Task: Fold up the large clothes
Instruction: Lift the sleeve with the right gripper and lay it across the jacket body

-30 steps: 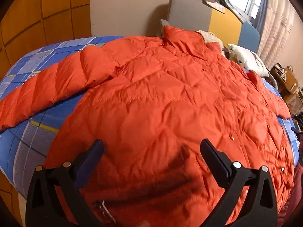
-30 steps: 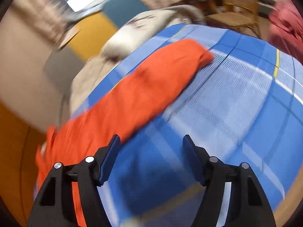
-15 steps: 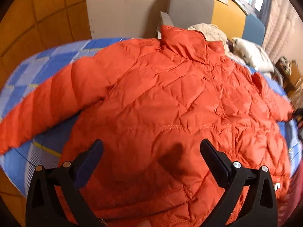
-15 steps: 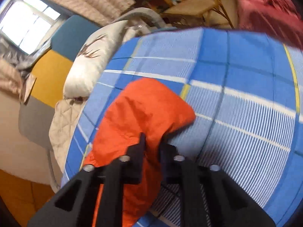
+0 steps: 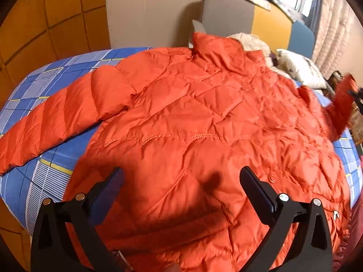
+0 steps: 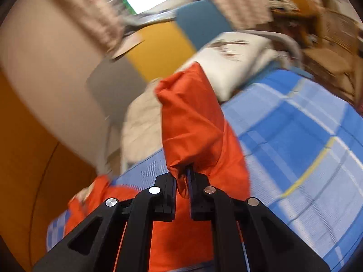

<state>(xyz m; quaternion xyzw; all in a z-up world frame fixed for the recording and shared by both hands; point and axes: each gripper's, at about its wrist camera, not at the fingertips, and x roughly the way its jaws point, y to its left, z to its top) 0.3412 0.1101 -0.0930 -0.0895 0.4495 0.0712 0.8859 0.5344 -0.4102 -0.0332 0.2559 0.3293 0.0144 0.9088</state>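
The right gripper [image 6: 182,182] was pinched tight on the orange jacket's sleeve [image 6: 192,122]; the left gripper [image 5: 181,181] hovered spread above the jacket [image 5: 204,124]. No writing was readable.

Left wrist view looks steeply down over the orange jacket [image 5: 204,117]; right wrist view sits close behind its lifted sleeve [image 6: 192,124], both facing the far headboard [image 5: 270,22].

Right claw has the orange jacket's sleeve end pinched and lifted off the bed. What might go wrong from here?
1. The right claw pinches only a small bunch of slick sleeve; it could slip free.
2. The left claw hovers open above the jacket, so nothing pins the body and it may drag across the bed.
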